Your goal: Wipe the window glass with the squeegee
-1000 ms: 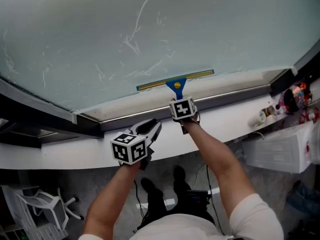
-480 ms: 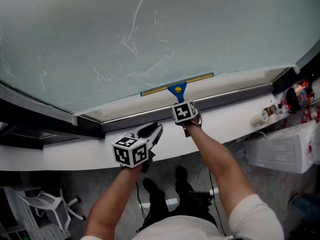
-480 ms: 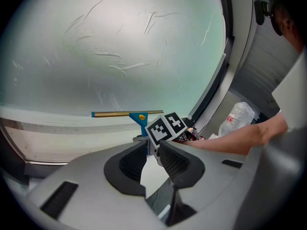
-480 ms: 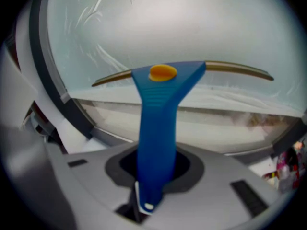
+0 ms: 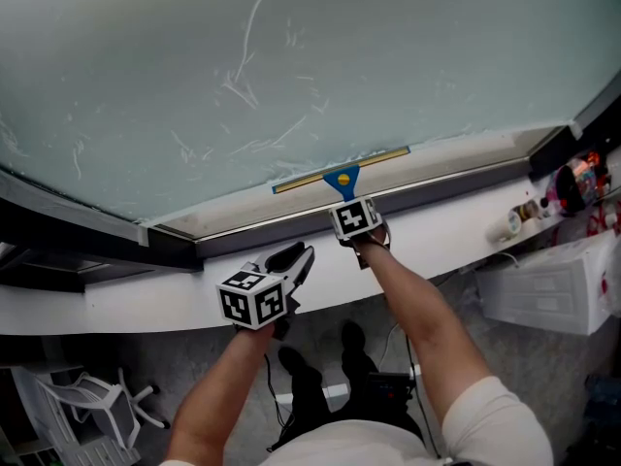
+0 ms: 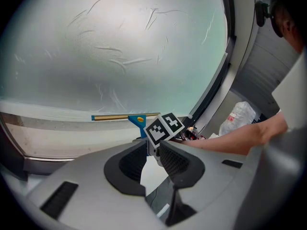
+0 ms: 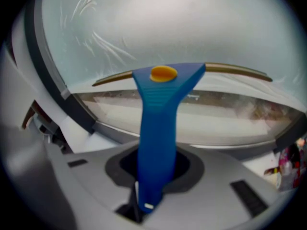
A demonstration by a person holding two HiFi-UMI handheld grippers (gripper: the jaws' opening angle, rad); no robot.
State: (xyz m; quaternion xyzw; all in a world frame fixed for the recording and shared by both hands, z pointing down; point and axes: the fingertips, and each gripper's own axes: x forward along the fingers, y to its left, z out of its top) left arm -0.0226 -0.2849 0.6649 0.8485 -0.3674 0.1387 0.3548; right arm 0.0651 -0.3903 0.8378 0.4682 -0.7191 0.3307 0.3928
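Observation:
A blue-handled squeegee point(image 5: 341, 172) with a brass-coloured blade lies across the bottom of the streaked window glass point(image 5: 291, 56), just above the lower frame. My right gripper point(image 5: 347, 202) is shut on its handle from below. In the right gripper view the handle point(image 7: 158, 123) runs up from between the jaws point(image 7: 156, 164) to the blade. My left gripper point(image 5: 296, 255) hovers over the white sill, left of and below the right one, with its jaws together and nothing in them. In the left gripper view point(image 6: 152, 150) the squeegee point(image 6: 136, 119) and the right gripper's marker cube point(image 6: 163, 127) lie ahead.
A white sill point(image 5: 437, 231) and a dark frame rail point(image 5: 243, 233) run under the glass. Small bottles and clutter point(image 5: 572, 187) crowd the sill's right end, with a white plastic bag point(image 5: 543, 284) below. A chair point(image 5: 78, 401) stands on the floor at the lower left.
The right gripper has drawn the squeegee down the glass, and its blade now sits close to the bottom frame. The left gripper has stayed put.

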